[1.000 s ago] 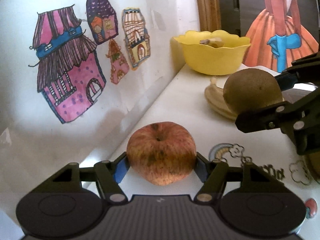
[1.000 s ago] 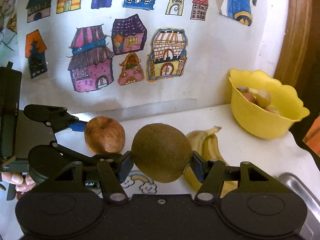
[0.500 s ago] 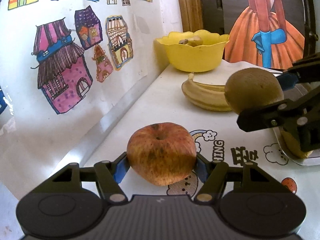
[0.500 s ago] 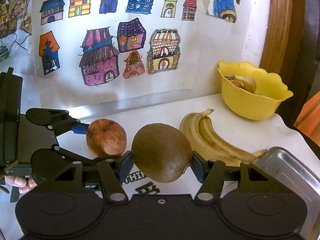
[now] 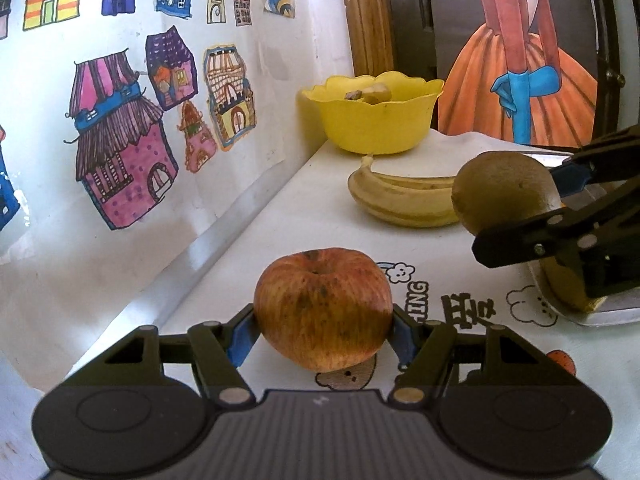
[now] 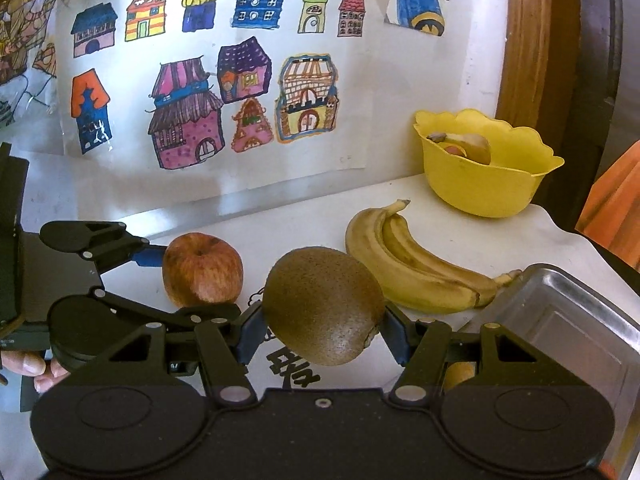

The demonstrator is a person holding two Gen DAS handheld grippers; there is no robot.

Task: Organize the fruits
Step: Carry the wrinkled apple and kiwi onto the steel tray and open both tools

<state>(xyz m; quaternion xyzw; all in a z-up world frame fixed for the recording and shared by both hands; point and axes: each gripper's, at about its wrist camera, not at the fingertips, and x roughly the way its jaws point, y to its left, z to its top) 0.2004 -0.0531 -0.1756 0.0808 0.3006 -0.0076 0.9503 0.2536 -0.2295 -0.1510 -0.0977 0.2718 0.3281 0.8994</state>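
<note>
we carry both fruits above the table: left hand-held gripper (image 5: 323,330) clamps the apple (image 5: 323,312), right hand-held gripper (image 6: 322,330) the kiwi (image 6: 322,306). next, probably lower them into the tray (image 6: 576,320) at the right edge.

1. The table (image 5: 320,208) has a white top printed with cartoon clouds, a bear and lettering.
2. A yellow bowl (image 6: 486,184) stands at its far end, near the wall.
3. A bunch of bananas (image 6: 416,268) lies between the bowl and a metal tray (image 6: 572,320).
4. The tray sits at the table's right side.
</note>
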